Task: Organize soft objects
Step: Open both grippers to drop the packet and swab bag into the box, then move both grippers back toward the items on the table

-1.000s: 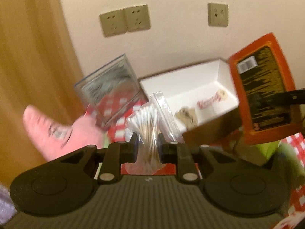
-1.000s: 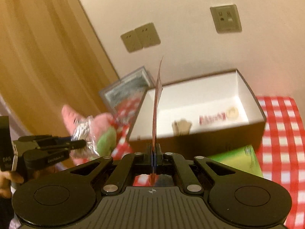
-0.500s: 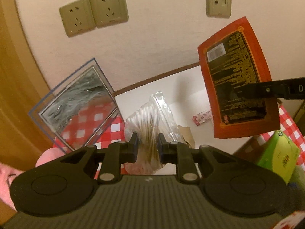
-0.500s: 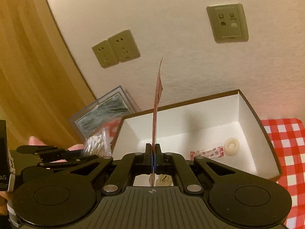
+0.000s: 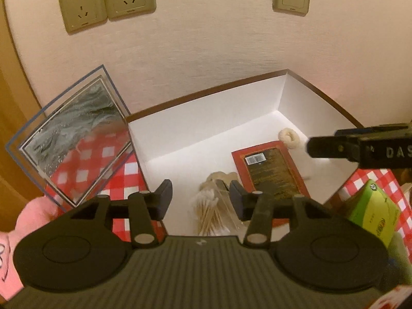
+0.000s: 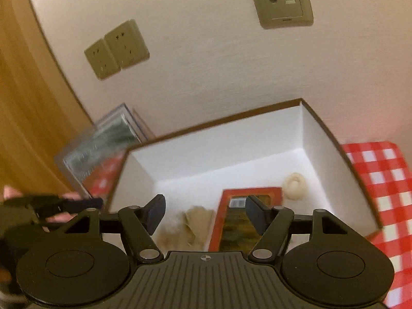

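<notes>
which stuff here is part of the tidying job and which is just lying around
Part of the job:
- white box
- red packet, in the box
- bag of cotton swabs, in the box
- cream ring, in the box
- pink plush, beside the box

Just lying about:
- framed picture
- wall sockets
- green box

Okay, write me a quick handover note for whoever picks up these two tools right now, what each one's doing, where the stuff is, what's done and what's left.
Left tool: jaws have just opened; the bag of cotton swabs lies loose between them on the floor of the white box.
Right tool: jaws have just opened, nothing held; the red packet lies flat in the box below it.
Also in the box: cream ring, tan item.
Done: swabs and packet dropped in.
Left: pink plush and green pack are outside on the checked cloth.
</notes>
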Tool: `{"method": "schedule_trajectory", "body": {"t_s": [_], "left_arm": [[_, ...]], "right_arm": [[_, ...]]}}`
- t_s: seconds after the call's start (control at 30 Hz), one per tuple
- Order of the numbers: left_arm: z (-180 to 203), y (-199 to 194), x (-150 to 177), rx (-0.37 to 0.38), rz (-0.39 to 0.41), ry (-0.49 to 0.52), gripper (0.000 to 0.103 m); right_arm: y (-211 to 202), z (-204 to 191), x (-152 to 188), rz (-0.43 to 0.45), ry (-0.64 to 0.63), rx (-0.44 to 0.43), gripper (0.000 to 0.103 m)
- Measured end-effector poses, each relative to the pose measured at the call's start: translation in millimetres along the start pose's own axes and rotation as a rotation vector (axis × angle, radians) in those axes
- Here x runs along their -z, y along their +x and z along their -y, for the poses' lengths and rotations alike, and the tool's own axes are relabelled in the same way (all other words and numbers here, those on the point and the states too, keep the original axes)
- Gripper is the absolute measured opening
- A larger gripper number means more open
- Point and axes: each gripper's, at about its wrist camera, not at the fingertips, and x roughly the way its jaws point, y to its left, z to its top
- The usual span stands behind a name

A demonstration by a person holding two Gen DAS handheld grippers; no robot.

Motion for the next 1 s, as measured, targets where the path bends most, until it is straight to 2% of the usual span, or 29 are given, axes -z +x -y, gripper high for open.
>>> {"method": "schedule_trajectory", "body": {"t_s": [0.17,0.5,0.7,0.83,1.0], "left_arm": [[-0.4,-26.8,6.4,0.001,0.019,-0.023,0.046],[14.8,-121.3,33.7,0.038,0.139,-0.055,0.046],[23.0,-174.1,68.3,0.055,0.176,-0.088,0.046],[32.0,-198.9,95.7,0.055,0.170,-0.109,0.046],[51.2,-224.5,132.5,0.023,0.155,-0.123,0.046]], "right_arm": [[-31.9,2.2,9.2,0.006,-0.018,0.025,0.069],[-128.7,-5.6,37.0,0.103,-0.009,0.039,0.069],[-191.8,-6.7,76.1,0.174,-0.023,0.046,0.069],[-223.6,5.1,102.7,0.167,0.055,0.032,0.069],[-247.2,15.2,135.2,0.130,0.046,0.076,0.069]]}}
